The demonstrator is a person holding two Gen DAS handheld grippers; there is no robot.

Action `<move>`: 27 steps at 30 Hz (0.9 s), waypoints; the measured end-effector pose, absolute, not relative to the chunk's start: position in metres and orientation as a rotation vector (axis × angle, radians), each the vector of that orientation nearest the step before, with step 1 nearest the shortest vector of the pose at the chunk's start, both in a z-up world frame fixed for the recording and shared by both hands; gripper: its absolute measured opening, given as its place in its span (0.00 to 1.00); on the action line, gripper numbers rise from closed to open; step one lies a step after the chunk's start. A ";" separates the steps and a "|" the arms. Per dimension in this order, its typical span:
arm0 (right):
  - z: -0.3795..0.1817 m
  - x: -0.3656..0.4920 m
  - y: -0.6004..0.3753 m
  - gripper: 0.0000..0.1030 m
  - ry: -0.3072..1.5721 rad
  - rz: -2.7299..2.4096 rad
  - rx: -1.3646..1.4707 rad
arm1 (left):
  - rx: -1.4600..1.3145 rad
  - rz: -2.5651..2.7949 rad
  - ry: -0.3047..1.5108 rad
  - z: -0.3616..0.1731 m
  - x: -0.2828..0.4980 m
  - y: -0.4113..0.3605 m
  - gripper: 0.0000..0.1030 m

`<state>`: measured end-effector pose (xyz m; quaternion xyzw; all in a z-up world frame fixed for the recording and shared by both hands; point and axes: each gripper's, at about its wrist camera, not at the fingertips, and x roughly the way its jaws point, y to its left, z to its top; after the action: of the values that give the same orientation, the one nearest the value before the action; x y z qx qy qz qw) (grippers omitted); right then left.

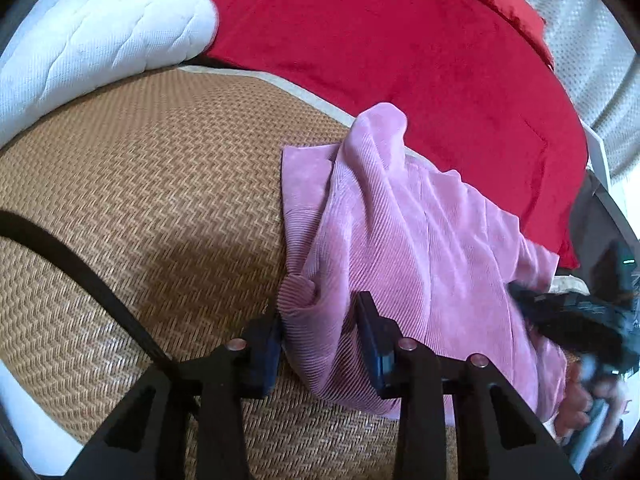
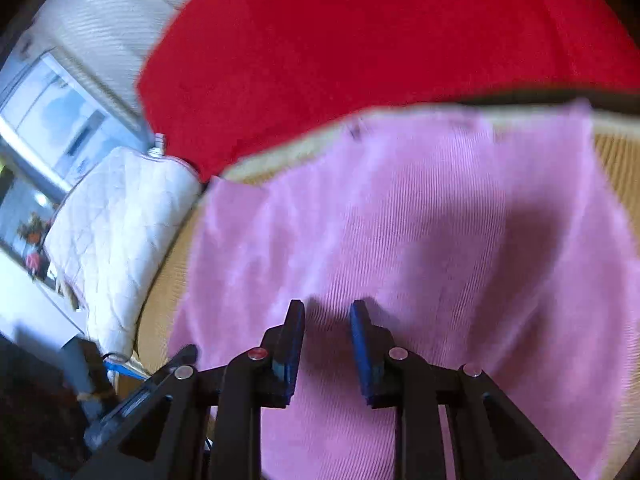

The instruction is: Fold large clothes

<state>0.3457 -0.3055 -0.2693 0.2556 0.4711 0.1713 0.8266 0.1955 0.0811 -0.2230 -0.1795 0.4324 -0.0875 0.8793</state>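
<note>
A pink ribbed garment (image 1: 404, 236) lies bunched on a woven straw mat (image 1: 140, 184), with a ribbed cuff near its lower left edge. My left gripper (image 1: 320, 312) is open, its jaws on either side of that cuff and a fold of the fabric. The right gripper (image 1: 568, 316) shows blurred at the garment's right edge. In the right wrist view the garment (image 2: 420, 216) spreads wide under my right gripper (image 2: 326, 308), which is open just above the cloth, with nothing between its jaws.
A red blanket (image 1: 400, 40) covers the bed beyond the mat. A white quilted cover (image 1: 100, 36) lies folded at the left; it also shows in the right wrist view (image 2: 120, 232). A black strap (image 1: 80, 264) crosses the mat at the left.
</note>
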 end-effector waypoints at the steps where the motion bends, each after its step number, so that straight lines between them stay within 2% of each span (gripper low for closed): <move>1: -0.288 0.353 -0.307 0.24 1.035 0.349 0.588 | -0.383 -0.176 0.904 -0.225 0.199 0.079 0.53; 2: -0.295 0.353 -0.312 0.20 1.016 0.360 0.634 | -0.409 -0.173 0.910 -0.228 0.203 0.078 0.65; 5: -0.295 0.353 -0.316 0.19 1.020 0.373 0.664 | -0.449 -0.172 0.905 -0.234 0.208 0.073 0.68; 6: -0.296 0.354 -0.316 0.19 1.025 0.375 0.666 | -0.445 -0.171 0.900 -0.233 0.210 0.072 0.61; 7: -0.296 0.354 -0.315 0.19 1.018 0.381 0.659 | -0.450 -0.172 0.891 -0.231 0.211 0.069 0.49; 8: -0.297 0.354 -0.314 0.19 1.010 0.387 0.652 | -0.456 -0.182 0.880 -0.229 0.214 0.064 0.28; 9: -0.296 0.353 -0.316 0.19 1.005 0.392 0.650 | -0.449 -0.182 0.865 -0.225 0.215 0.061 0.23; 12: -0.298 0.353 -0.320 0.19 1.002 0.414 0.661 | -0.396 -0.188 0.809 -0.203 0.217 0.047 0.18; 18: -0.295 0.344 -0.340 0.22 1.024 0.494 0.707 | -0.152 -0.345 0.635 -0.142 0.198 -0.016 0.15; 24: -0.280 0.338 -0.378 0.28 0.960 0.521 0.822 | 0.201 -0.516 0.575 -0.153 0.164 -0.114 0.14; 25: -0.278 0.337 -0.384 0.38 0.945 0.530 0.833 | 0.243 -0.533 0.584 -0.160 0.160 -0.125 0.14; 26: -0.275 0.336 -0.389 0.70 0.931 0.540 0.850 | 0.266 -0.540 0.596 -0.165 0.158 -0.132 0.14; 27: -0.274 0.334 -0.395 0.84 0.904 0.545 0.882 | 0.281 -0.547 0.607 -0.170 0.158 -0.138 0.14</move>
<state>0.3340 -0.3947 -0.2737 0.4072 0.4170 0.2517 0.7726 0.1583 -0.1377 -0.1700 0.1361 0.2944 -0.2651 0.9081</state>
